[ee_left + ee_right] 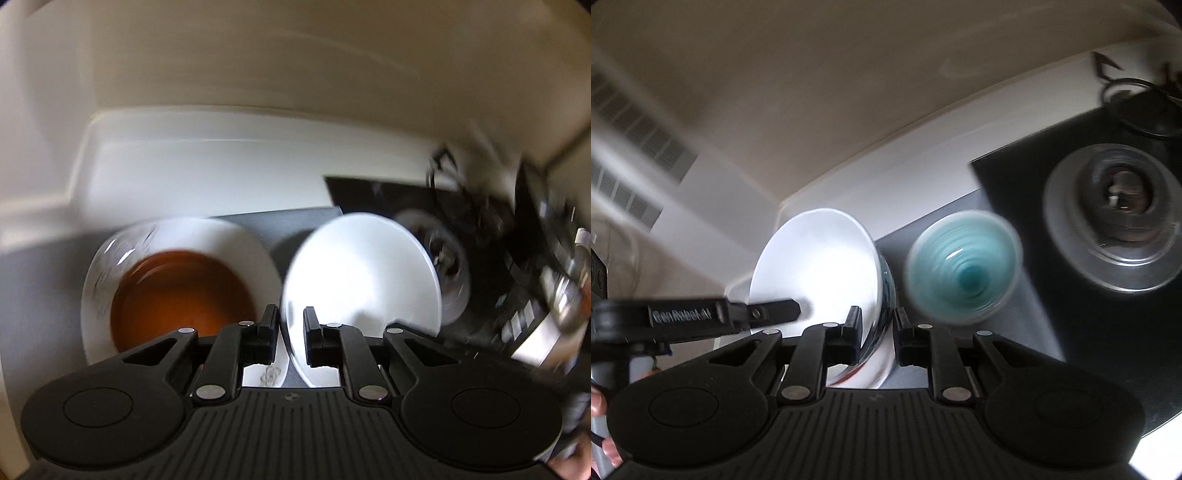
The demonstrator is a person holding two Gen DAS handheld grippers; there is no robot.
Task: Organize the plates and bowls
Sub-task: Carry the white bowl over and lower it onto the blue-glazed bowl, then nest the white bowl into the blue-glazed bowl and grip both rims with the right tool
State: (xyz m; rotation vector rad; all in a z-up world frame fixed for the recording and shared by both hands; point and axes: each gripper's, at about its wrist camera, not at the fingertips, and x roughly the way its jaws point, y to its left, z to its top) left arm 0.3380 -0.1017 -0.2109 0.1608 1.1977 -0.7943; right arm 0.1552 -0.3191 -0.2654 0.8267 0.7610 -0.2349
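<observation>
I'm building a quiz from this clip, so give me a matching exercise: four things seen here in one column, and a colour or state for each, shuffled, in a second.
Things:
1. white plate
2. bowl on the left
3. ribbed bowl
4. left hand-held gripper

Descriptions:
A. teal inside
B. orange-brown inside
C. tilted on edge, held by both grippers
D. fingers either side of a plate's rim

Pairs: 1-C, 2-B, 3-A, 4-D

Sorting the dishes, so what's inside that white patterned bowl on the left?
An orange-brown bowl nests inside the white patterned bowl. The left gripper hides its near edge; anything beneath is covered.
</observation>
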